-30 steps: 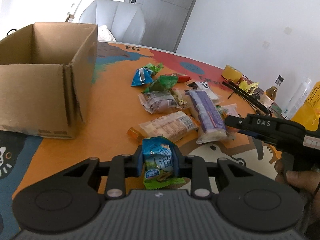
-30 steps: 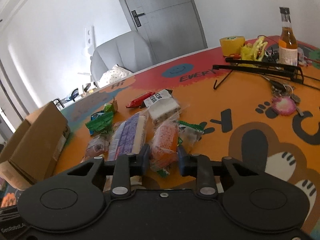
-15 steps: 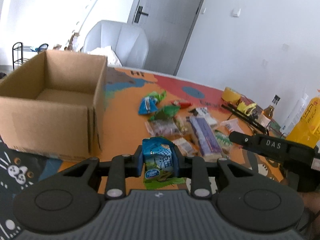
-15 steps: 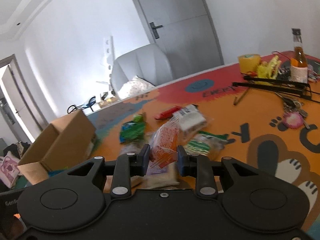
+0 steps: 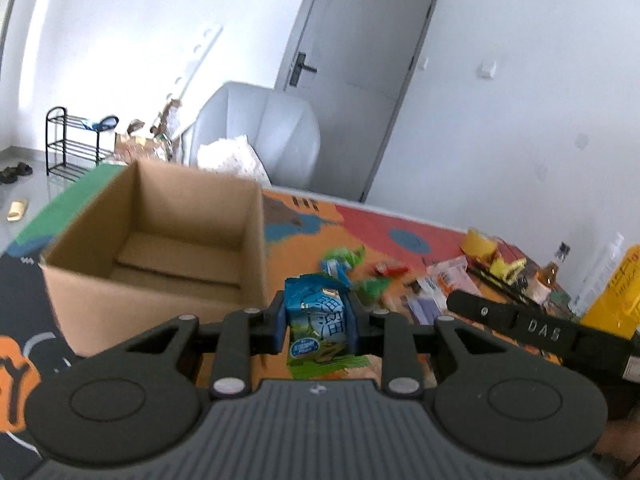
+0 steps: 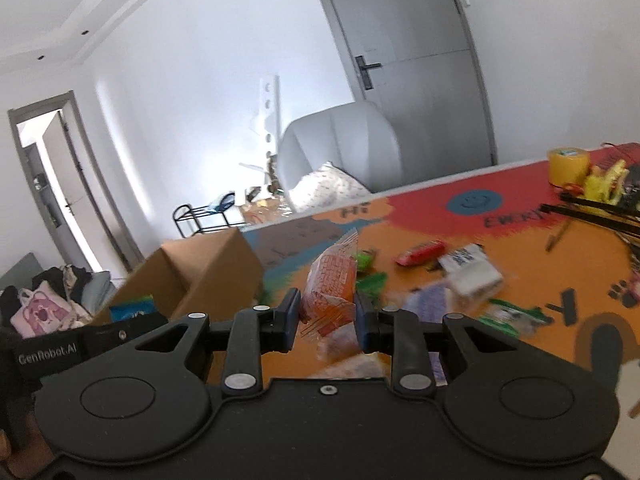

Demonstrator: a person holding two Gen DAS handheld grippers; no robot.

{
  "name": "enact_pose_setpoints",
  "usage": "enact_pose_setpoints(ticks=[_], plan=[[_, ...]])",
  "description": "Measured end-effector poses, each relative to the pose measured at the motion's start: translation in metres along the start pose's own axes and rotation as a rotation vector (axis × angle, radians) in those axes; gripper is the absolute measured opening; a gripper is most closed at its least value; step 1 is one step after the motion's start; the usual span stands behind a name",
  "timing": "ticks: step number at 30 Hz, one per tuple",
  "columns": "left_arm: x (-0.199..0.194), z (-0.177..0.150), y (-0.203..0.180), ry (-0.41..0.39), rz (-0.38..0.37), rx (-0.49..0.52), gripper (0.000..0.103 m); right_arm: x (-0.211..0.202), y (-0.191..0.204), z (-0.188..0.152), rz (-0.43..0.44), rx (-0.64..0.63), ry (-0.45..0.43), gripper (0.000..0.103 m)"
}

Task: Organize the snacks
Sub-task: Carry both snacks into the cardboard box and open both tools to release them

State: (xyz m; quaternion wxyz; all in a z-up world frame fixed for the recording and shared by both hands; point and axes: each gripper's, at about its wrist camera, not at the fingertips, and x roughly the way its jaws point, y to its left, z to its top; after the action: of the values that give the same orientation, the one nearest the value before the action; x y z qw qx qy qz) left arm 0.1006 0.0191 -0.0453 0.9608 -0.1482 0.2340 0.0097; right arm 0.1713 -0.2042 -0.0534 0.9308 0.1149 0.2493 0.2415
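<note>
left tool [image 5: 319,326]: pinching a blue packet [image 5: 317,322] between its pads; the packet stands upright, lifted off the tabletop [image 5: 296,240], just right of the box [image 5: 160,248] and short of its near wall
right tool [image 6: 327,312]: pressed together on an orange packet [image 6: 330,292]; the grip sits on the lower part, so most of the packet rises above the pads and leans left; it hangs right of the box [image 6: 200,276], not yet over the opening
box: open-topped and bare inside as far as the left wrist view shows; it sits at the left end of the tabletop
other snacks: a loose pile [image 5: 400,284] lies right of the box, blurred; single packets are hard to tell apart
risk, collision: both tools hang close side by side right of the box; if both head for the opening at once, one body could knock the other and shake a packet loose
risk, box wall: a low approach could catch the right wall of the box and push the light carton along or tip it
risk, slip: the orange packet looks crinkly and top-heavy; a quick swing could twist it out of the pads; it would then fall right of the box
risk, early drop: letting go before the packet clears the rim would leave it on the tabletop beside the box
</note>
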Motion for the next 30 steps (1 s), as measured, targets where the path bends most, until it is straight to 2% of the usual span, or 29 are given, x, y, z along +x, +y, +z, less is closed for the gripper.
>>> enact_pose_setpoints(ticks=[10, 21, 30], plan=[[-0.011, 0.031, 0.031, -0.063, 0.059, -0.013, 0.028, 0.015, 0.038, 0.014, 0.075, -0.036, -0.005, 0.026], [0.0, 0.049, 0.067, -0.054, 0.124, -0.049, 0.028, 0.04, 0.068, 0.022, 0.161, -0.045, 0.017, 0.026], [0.018, 0.064, 0.096, -0.005, 0.149, -0.075, 0.028, 0.065, 0.088, 0.019, 0.207, -0.041, 0.057, 0.027]])
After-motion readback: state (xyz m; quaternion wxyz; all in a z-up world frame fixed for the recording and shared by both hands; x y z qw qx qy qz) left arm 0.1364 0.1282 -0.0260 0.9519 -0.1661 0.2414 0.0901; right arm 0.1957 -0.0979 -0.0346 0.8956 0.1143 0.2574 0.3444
